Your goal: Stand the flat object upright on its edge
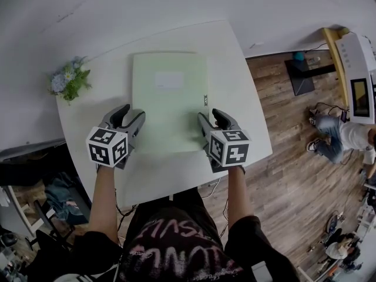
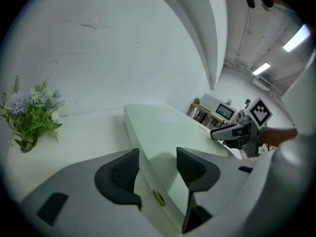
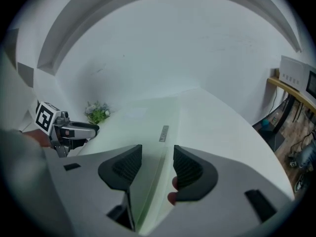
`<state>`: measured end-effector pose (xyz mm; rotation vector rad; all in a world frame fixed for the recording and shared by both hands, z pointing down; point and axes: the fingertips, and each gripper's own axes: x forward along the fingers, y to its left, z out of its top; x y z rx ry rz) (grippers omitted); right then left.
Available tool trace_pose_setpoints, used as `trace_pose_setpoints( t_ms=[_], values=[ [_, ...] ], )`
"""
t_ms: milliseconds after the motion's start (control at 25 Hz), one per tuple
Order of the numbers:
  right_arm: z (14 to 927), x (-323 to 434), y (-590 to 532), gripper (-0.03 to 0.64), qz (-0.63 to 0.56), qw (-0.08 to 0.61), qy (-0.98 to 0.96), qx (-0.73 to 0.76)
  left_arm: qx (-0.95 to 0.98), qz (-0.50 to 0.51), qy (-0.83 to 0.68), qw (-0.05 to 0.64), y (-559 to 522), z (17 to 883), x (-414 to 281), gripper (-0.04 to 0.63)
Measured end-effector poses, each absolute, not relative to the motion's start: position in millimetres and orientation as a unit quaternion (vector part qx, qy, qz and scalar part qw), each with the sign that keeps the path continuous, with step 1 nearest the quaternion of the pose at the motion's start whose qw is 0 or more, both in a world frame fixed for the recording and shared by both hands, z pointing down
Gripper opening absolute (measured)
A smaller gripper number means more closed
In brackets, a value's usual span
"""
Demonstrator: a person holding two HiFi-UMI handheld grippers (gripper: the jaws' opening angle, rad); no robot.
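A pale green flat book (image 1: 170, 98) lies flat on the white table (image 1: 238, 93), with a lighter label near its far end. My left gripper (image 1: 130, 117) is open at the book's near left edge. In the left gripper view that edge (image 2: 148, 147) runs between the open jaws of this gripper (image 2: 157, 159), and the pads stand clear of it. My right gripper (image 1: 210, 117) is open at the near right edge. From the right gripper's (image 3: 157, 156) own view, the book's edge (image 3: 160, 152) passes between the spread pads without touching them.
A small bunch of flowers (image 1: 69, 80) sits at the table's far left corner. A white wall rises behind the table. To the right are a wooden floor (image 1: 294, 175), a white appliance on a shelf (image 1: 359, 75) and a seated person (image 1: 346, 138).
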<state>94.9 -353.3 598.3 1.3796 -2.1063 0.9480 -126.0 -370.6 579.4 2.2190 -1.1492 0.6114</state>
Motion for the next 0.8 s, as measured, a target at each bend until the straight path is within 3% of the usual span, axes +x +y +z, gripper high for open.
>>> trace_pose_setpoints(
  t_ms=[800],
  values=[
    [614, 86, -361, 0.216, 0.429, 0.208, -0.753, 0.454, 0.823, 0.219, -0.396, 0.343, -375, 597, -121, 0.262]
  ],
)
